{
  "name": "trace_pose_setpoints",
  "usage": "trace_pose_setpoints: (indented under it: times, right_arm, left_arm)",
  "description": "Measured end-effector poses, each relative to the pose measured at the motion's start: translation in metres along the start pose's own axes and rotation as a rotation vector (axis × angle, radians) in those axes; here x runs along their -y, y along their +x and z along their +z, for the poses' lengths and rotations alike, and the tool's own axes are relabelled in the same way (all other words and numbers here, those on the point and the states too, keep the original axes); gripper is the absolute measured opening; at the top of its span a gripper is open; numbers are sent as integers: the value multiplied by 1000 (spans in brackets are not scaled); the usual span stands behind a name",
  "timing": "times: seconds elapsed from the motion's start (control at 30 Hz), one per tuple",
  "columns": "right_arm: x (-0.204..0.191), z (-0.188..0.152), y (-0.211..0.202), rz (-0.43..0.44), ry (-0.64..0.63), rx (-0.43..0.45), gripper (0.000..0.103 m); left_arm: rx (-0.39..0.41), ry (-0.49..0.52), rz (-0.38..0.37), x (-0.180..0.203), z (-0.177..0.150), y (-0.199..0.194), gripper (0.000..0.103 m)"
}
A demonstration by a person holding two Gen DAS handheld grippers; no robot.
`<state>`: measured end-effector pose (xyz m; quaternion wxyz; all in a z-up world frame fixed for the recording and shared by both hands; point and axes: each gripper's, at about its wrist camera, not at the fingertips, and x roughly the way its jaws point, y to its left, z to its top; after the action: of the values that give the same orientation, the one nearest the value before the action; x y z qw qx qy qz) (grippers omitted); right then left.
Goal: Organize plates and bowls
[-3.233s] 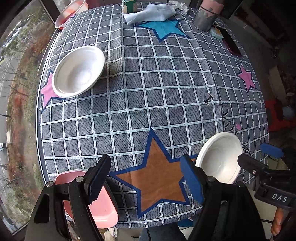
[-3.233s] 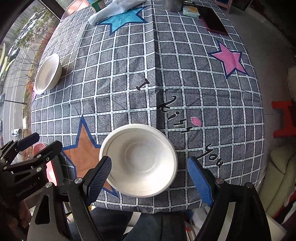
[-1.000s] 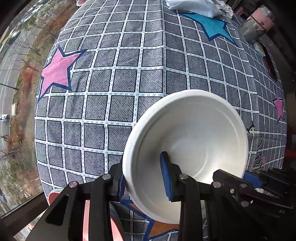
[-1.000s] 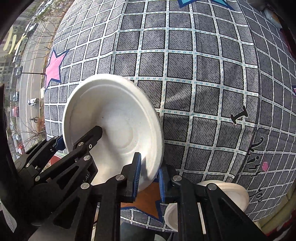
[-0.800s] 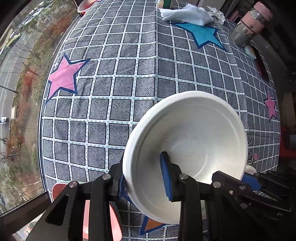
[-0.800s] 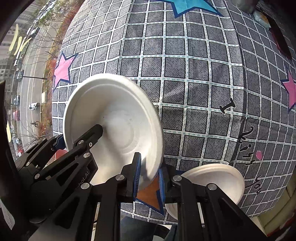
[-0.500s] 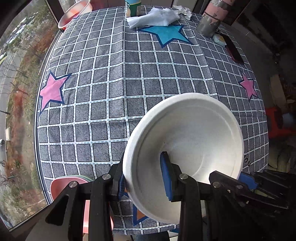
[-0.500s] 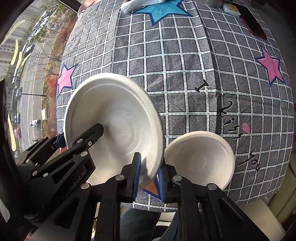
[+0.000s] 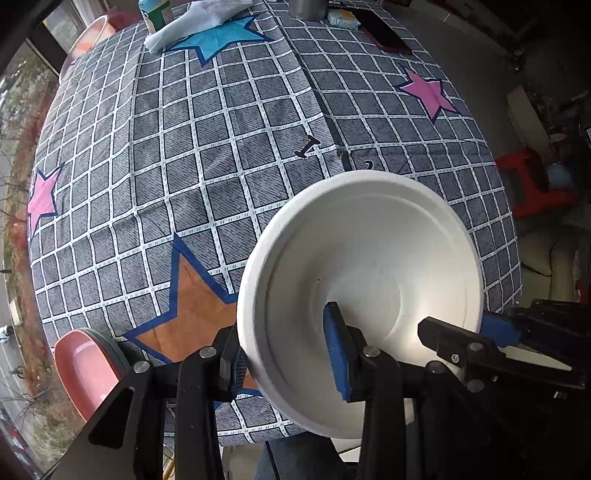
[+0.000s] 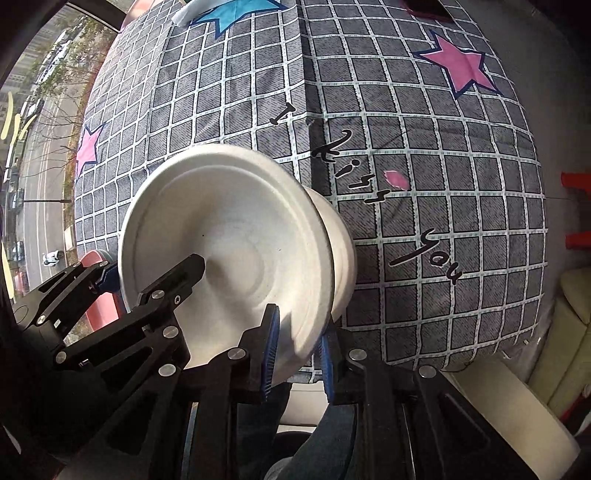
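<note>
Both grippers are shut on the rim of one white bowl (image 9: 373, 266), held tilted above the table's near edge. My left gripper (image 9: 288, 358) pinches its near left rim. My right gripper (image 10: 295, 354) pinches its lower right rim, where the same bowl (image 10: 221, 243) fills the view. A second white bowl (image 10: 341, 251) sits on the tablecloth right behind and under the held one; only its right edge shows. The right gripper also shows in the left wrist view (image 9: 495, 332).
A stack of pink plates (image 9: 85, 365) sits at the near left table edge. A white cloth (image 9: 195, 22), a green can (image 9: 153, 14), a grey cup (image 9: 306, 7), a dark phone (image 9: 384, 33) and a pink bowl (image 9: 88, 40) stand at the far end.
The held bowl has moved right and toward the near edge, over the second white bowl. Both grippers stay shut on its rim.
</note>
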<state>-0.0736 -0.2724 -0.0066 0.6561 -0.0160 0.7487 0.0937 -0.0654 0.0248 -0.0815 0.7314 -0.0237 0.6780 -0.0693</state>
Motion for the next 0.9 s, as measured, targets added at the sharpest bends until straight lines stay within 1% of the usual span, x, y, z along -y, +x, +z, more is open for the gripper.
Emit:
trace_pose_setpoints:
  times: [0.07, 0.1, 0.13, 0.17, 0.2, 0.23, 0.27, 0.3, 0.33, 0.37, 0.4, 0.47, 0.53, 0.63, 0.67, 0.73, 0.9]
  right_arm:
    - [11, 1, 6, 11, 8, -25, 22]
    - [15, 3, 9, 16, 2, -35, 22]
    - [17, 5, 12, 15, -11, -38, 22]
    - [18, 6, 14, -1, -26, -40, 22]
    - [20, 7, 15, -23, -43, -38, 22]
    - [20, 8, 16, -42, -61, -38, 22]
    - [21, 8, 16, -51, -75, -42, 31]
    - [23, 9, 15, -63, -84, -43, 56]
    - [25, 9, 14, -84, -90, -38, 70]
    - [28, 9, 13, -101, -97, -26, 85]
    - [33, 8, 9, -90, -99, -13, 87]
    - [43, 7, 7, -50, -77, -17, 87]
    - [56, 6, 7, -24, -39, -26, 87]
    - [68, 8, 9, 7, 10, -41, 87]
    - [74, 9, 7, 15, 25, -40, 87]
    - [77, 14, 3, 26, 49, -30, 102]
    - [76, 24, -5, 47, 45, 3, 103]
  left_arm:
    - [-13, -20, 7, 3, 1, 6, 41]
    - [-21, -28, 14, 4, 1, 8, 46]
    - [-28, -36, 24, 3, 2, 10, 56]
    - [-30, -45, 45, 2, 2, 11, 62]
    - [-30, -54, 68, 1, 1, 11, 74]
    - [-25, -63, 87, -1, 1, 10, 77]
    - [-20, -71, 104, -4, -1, 9, 77]
    - [-20, -83, 116, -8, -2, 7, 79]
    - [-25, -100, 111, -14, -3, 5, 84]
    - [-32, -116, 100, -19, -5, 4, 85]
    - [-38, -128, 97, -24, -8, 3, 86]
    - [-53, -131, 102, -30, -12, 2, 89]
    - [-64, -115, 120, -33, -14, 0, 94]
    - [-61, -103, 145, -36, -15, -4, 102]
    - [-59, -103, 149, -37, -15, -6, 102]
    - [-59, -103, 158, -39, -15, -8, 102]
    - [-74, -77, 178, -34, -13, -8, 102]
